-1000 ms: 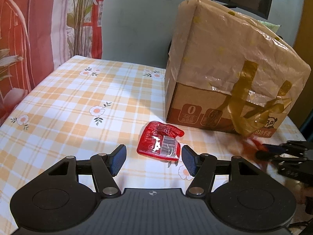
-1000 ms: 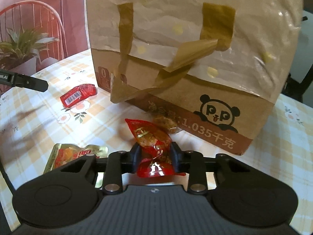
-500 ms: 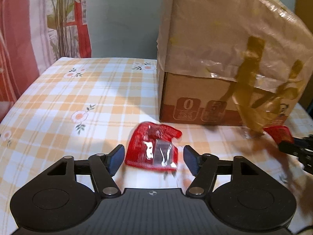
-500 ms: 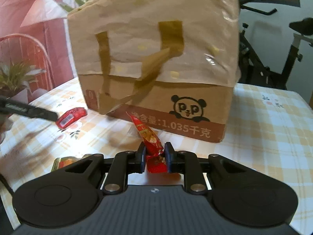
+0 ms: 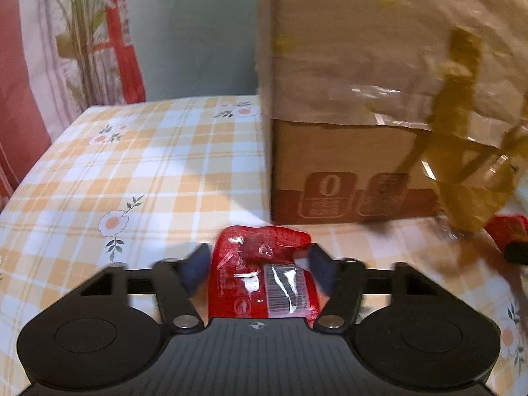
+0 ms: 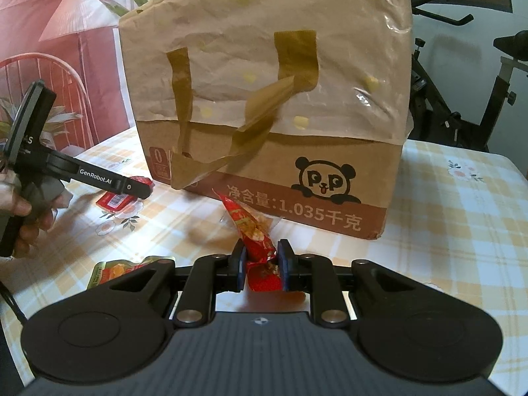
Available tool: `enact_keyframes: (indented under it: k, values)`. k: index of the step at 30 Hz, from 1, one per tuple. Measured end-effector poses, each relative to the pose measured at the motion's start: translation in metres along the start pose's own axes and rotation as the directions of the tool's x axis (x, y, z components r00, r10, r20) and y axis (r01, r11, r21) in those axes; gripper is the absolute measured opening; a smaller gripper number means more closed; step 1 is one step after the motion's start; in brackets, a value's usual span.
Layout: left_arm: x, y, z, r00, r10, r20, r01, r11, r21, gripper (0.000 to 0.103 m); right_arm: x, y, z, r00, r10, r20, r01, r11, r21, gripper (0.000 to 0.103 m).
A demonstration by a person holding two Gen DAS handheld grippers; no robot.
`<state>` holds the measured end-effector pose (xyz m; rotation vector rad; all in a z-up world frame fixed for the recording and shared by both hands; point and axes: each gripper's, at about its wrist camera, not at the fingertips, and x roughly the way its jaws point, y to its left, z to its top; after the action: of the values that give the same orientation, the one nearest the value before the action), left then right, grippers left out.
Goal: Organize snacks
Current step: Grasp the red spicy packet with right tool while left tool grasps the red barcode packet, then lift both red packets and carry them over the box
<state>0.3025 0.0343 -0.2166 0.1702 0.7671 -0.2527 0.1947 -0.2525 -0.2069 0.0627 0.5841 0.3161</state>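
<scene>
left gripper (image 5: pixel 259 265) closing around a red snack packet (image 5: pixel 264 283) lying flat on the checked tabletop (image 5: pixel 148 178), pads not yet pressing it — right gripper (image 6: pixel 262 265) clamped on a second red snack (image 6: pixel 260 250), lifted before the bag-covered cardboard box (image 6: pixel 297 165) near the tabletop's middle.

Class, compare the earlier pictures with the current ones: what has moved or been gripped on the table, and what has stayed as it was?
The left tongs have advanced around the flat red packet and are closing on it. The right tongs tightened on the red snack pouch they already held. The brown carton and the gold packet stayed where they were.
</scene>
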Motion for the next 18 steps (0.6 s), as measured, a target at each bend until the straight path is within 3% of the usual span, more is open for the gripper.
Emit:
enact_keyframes:
  k: [4,18]
  values:
    - [-0.012,-0.003,-0.01,1.0,-0.012,0.003,0.012,1.0,-0.022,0.051,-0.001,-0.002,0.0,1.0,-0.001,0.006,0.001,1.0,0.018,0.021]
    - [-0.063,-0.026,-0.044,0.995,-0.051,0.091,0.059,0.994,-0.094,0.05,-0.005,-0.002,-0.001,1.0,0.008,0.015,-0.008,1.0,0.021,0.021]
